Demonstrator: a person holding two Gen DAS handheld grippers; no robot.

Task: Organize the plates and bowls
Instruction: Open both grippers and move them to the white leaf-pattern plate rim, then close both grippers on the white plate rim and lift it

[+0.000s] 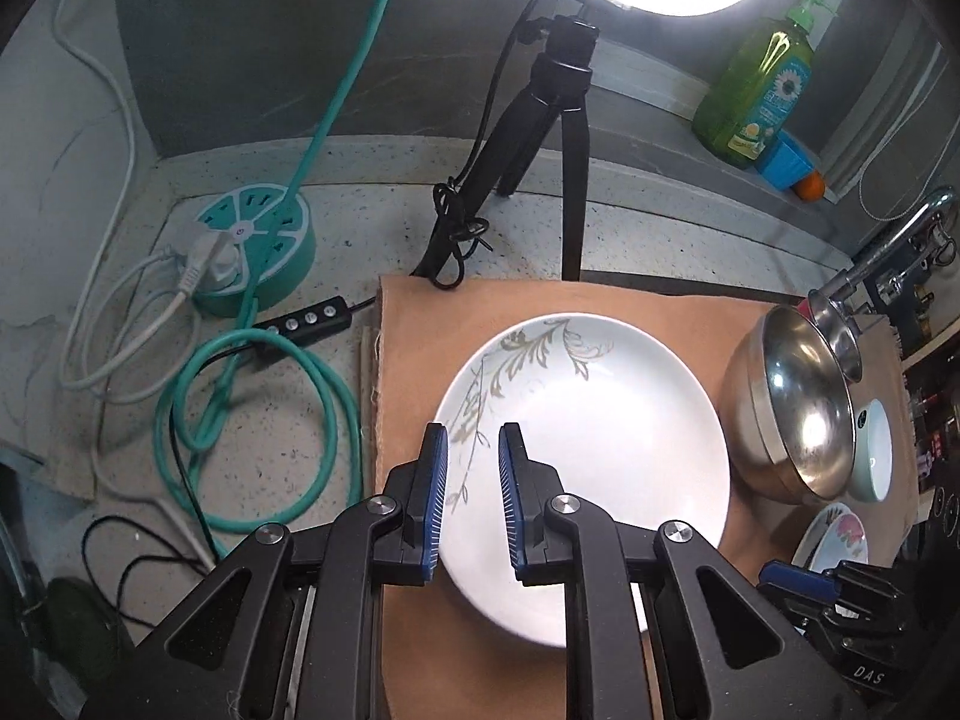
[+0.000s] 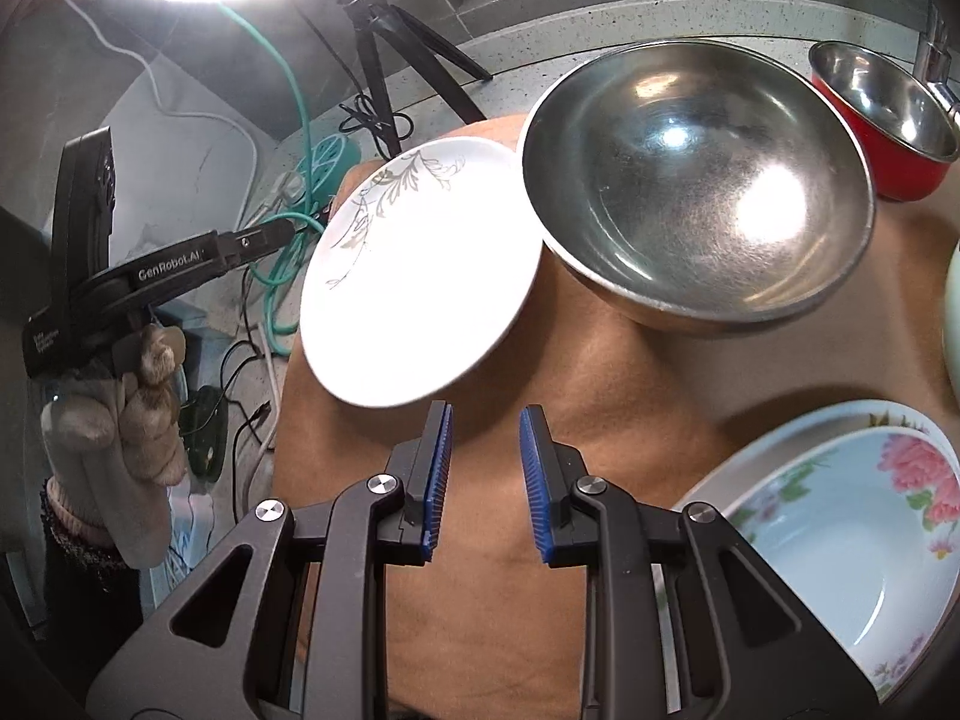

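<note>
A white plate (image 1: pixel 591 468) with a grey leaf print lies on the brown mat (image 2: pixel 600 360), touching the big steel bowl (image 2: pixel 696 186) to its right (a flowered bowl (image 2: pixel 852 540) sits nearer, far right). Left gripper (image 1: pixel 474 498) and right gripper (image 2: pixel 483 468) both hover empty, jaws slightly parted, grasping nothing.

Two steel bowls (image 2: pixel 696 180) (image 2: pixel 882 102) (one red outside), two floral bowls (image 2: pixel 852 546), one white plate (image 2: pixel 420 282).
</note>
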